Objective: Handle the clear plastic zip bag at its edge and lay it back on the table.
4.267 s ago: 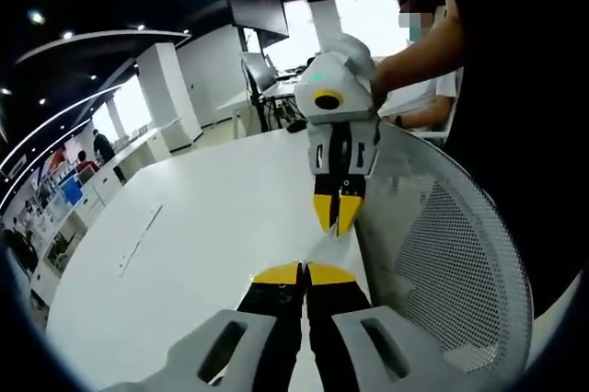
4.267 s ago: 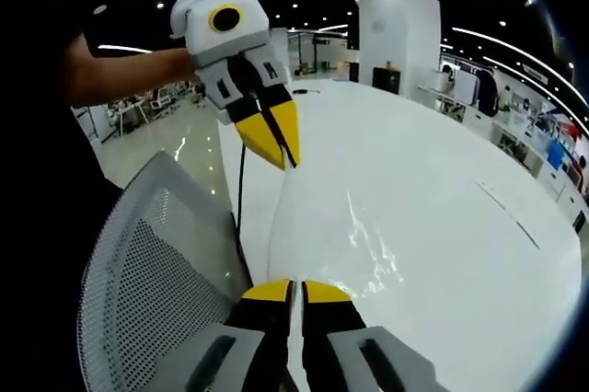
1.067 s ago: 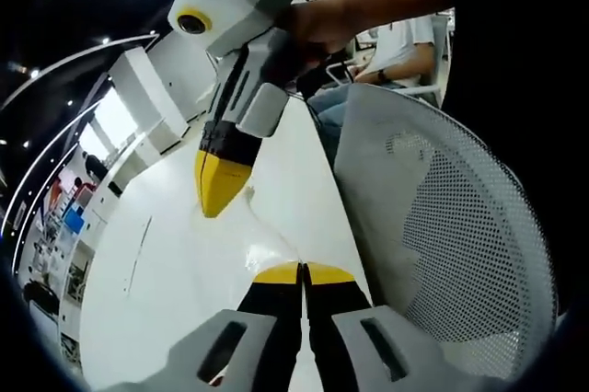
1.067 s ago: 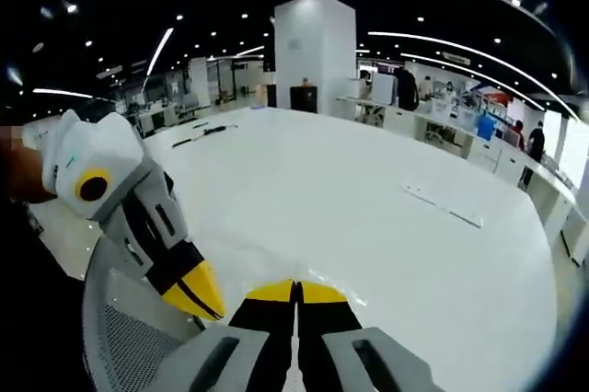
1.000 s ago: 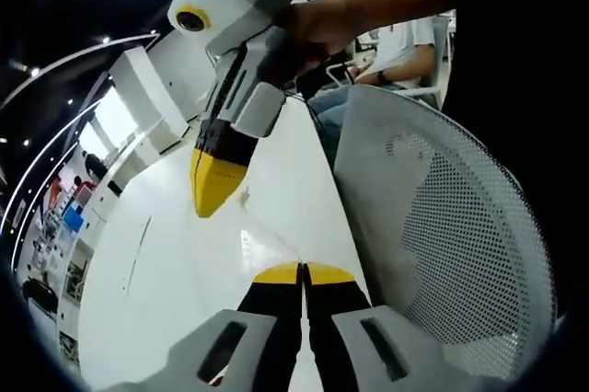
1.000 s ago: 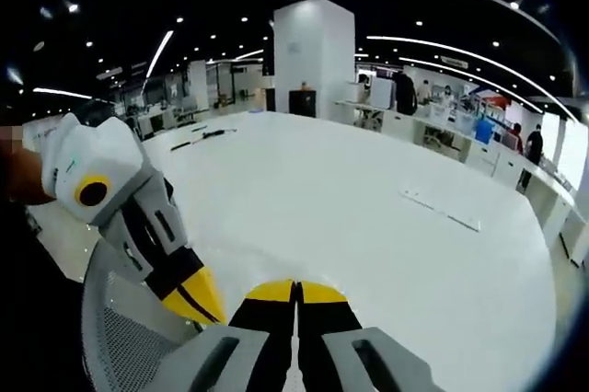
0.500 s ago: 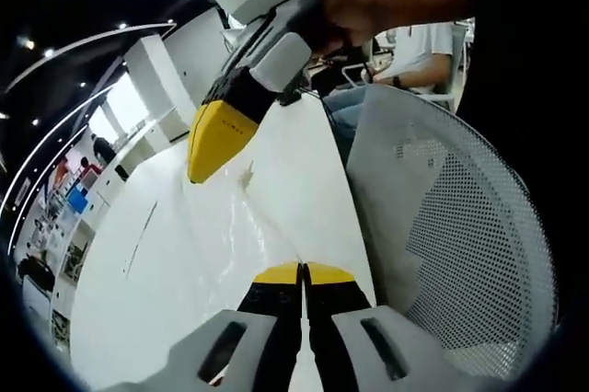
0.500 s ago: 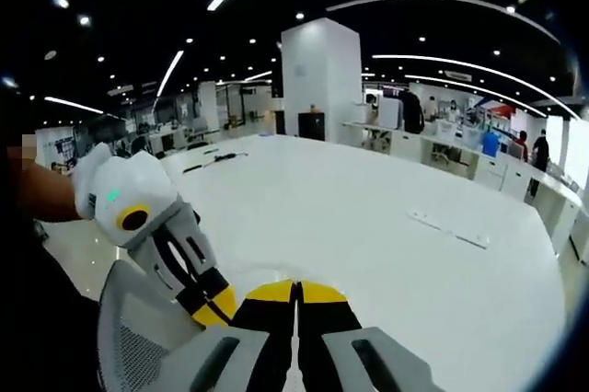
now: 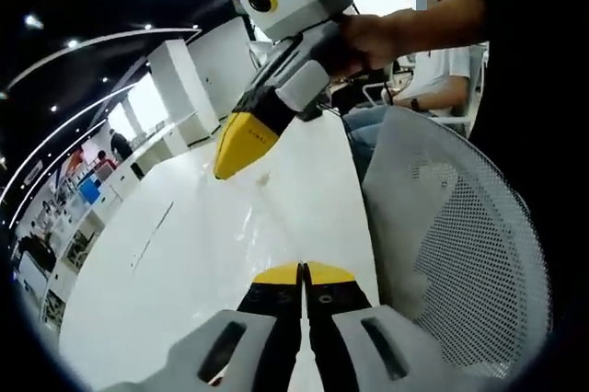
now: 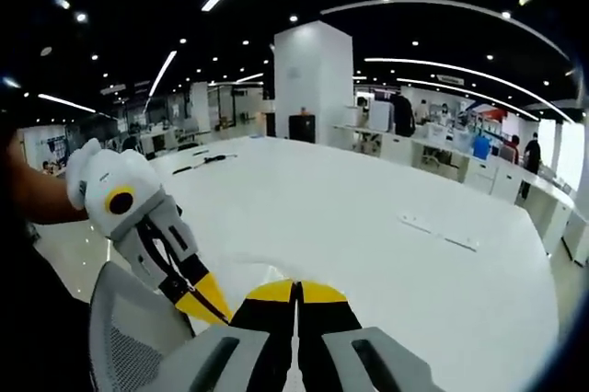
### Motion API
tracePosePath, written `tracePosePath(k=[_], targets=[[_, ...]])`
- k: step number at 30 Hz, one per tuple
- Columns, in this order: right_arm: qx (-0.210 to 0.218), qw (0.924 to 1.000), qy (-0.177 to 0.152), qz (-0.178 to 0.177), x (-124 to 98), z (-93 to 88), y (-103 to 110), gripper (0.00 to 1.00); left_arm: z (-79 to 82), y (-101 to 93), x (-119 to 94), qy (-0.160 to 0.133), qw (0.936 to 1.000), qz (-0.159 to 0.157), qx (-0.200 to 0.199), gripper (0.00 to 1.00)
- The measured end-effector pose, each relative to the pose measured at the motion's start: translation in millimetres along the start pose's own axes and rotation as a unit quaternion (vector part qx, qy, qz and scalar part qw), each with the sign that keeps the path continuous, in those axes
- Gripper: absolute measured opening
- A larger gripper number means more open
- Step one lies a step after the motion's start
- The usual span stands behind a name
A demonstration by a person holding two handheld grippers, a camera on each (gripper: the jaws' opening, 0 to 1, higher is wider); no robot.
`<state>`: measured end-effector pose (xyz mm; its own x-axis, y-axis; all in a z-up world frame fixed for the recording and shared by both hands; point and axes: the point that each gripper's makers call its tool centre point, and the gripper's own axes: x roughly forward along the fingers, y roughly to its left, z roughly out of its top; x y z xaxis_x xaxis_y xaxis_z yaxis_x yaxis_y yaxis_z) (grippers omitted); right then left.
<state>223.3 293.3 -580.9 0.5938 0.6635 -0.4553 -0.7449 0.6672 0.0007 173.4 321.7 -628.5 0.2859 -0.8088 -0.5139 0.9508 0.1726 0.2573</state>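
Left gripper (image 9: pixel 303 270) | pinching zip bag (image 9: pixel 276 226) (clear, crinkled film) | glossy white table (image 9: pixel 184 254)

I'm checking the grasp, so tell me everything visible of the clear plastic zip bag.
The clear plastic zip bag is thin, transparent film with faint glare and creases, stretched above the white table. The left hand-held gripper pinches one edge with jaws shut, and the right hand-held gripper pinches the far edge. Its zip and contents cannot be made out.
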Motion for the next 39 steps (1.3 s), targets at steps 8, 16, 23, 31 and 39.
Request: tracePosePath(k=[8, 16, 23, 31, 39], targets=[[-0.015, 0.9992, 0.038, 0.002, 9, -18.1, 3, 0.0, 13.9, -4.2, -4, -0.03, 0.9991, -0.005, -0.031, 0.0], [-0.025, 0.9982, 0.055, 0.004, 24, -35.0, 3, 0.0, 32.6, 1.0, -23, -0.064, 0.9965, 0.011, -0.052, 0.0], [-0.032, 0.9972, 0.067, 0.002, 33, -46.8, 1, 0.0, 24.1, 2.1, -38, -0.057, 0.9954, 0.028, -0.072, 0.08], [-0.045, 0.9965, 0.071, -0.006, 32, -55.8, -1, 0.0, -1.1, -1.8, -51, -0.048, 0.9907, 0.049, -0.118, 0.17], [-0.04, 0.9952, 0.088, 0.007, 26, -73.7, 7, 0.0, -20.1, -6.8, -64, -0.042, 0.9853, 0.069, -0.151, 0.21]])
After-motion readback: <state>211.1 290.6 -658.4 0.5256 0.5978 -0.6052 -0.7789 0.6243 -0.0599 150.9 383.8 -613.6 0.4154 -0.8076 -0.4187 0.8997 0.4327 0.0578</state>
